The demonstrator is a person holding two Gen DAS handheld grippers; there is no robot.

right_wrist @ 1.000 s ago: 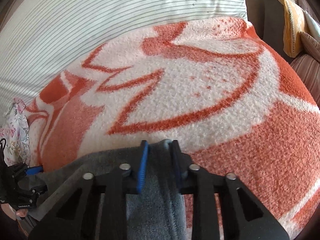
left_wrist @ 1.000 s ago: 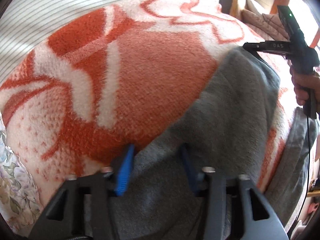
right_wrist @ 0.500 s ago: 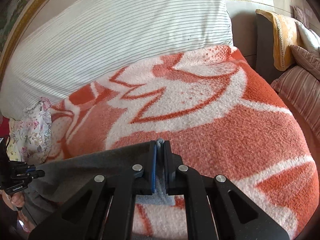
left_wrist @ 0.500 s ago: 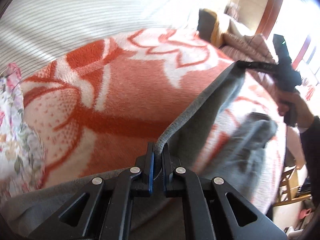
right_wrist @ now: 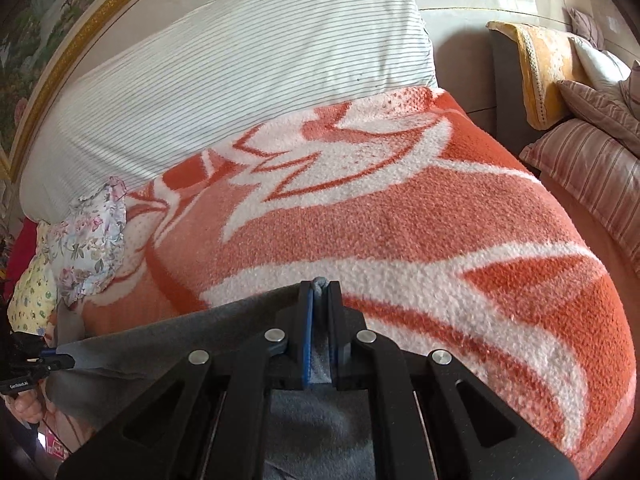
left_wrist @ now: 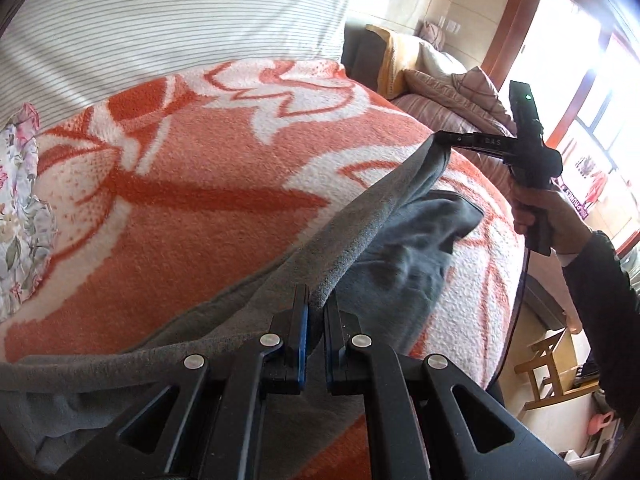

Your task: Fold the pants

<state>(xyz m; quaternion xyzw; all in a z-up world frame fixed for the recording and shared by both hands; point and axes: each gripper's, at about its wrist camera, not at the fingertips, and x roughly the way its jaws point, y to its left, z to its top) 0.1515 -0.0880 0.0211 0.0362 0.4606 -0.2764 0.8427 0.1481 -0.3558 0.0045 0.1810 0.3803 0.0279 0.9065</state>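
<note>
Two tools in play, one pr of grey sweatpants [left_wrist: 372, 236], one orange-and-white blanket [left_wrist: 192, 200] on the bed.

L tool [left_wrist: 316, 312]: blue-padded fingers pinched tight on the pants' edge, fabric bunched between them. R tool [right_wrist: 320, 312]: same, clamped on a grey fold that pokes up just past the tips. In L wrist view the R tool [left_wrist: 440, 138] shows far R, its tip biting the other end of the same edge, w/ the person's hand [left_wrist: 544, 216] on the grip below.

Pants edge runs taut as a band btwn the two tools, lifted off the blanket. Rest of the garment hangs below the band; one loose part drapes down onto the blanket's R side in a crumpled heap, another part lies slack at lower L of L wrist view.

In R wrist view the L tool [right_wrist: 60, 360] sits at far L edge, gripping the grey cloth; stretched edge leads from it across to the R tool.

One striped pillow [right_wrist: 240, 80] at the head of the bed, touching blanket's far edge. One floral cloth [right_wrist: 92, 240] beside blanket's L side. Striped cushions [right_wrist: 588, 160] well apart at R, exact count unclear.
</note>
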